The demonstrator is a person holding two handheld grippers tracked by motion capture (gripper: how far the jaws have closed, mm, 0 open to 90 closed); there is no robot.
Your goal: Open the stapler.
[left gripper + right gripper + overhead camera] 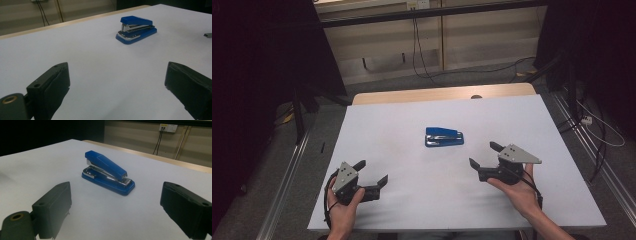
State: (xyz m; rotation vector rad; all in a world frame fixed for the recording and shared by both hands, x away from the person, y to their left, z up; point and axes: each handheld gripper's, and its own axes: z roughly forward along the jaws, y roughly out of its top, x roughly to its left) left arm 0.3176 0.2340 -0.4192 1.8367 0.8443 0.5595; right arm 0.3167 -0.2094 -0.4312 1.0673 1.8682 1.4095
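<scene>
A small blue stapler (444, 136) lies flat near the middle of the white table (387, 125), its jaws closed. My left gripper (372, 171) rests low near the front left, open, with nothing between its fingers. My right gripper (483, 154) sits just right of the stapler, open and empty too. In the left gripper view the stapler (136, 29) is far ahead and to the right of the left gripper (116, 82). In the right gripper view the stapler (107, 172) stands close ahead of the right gripper (115, 205), turned at an angle.
A wooden strip (442, 93) runs along the table's far edge. Beyond it are cables (422, 60) on the floor and a pale wall. Dark curtains hang at both sides. A metal rail (592, 150) runs beside the table on the right.
</scene>
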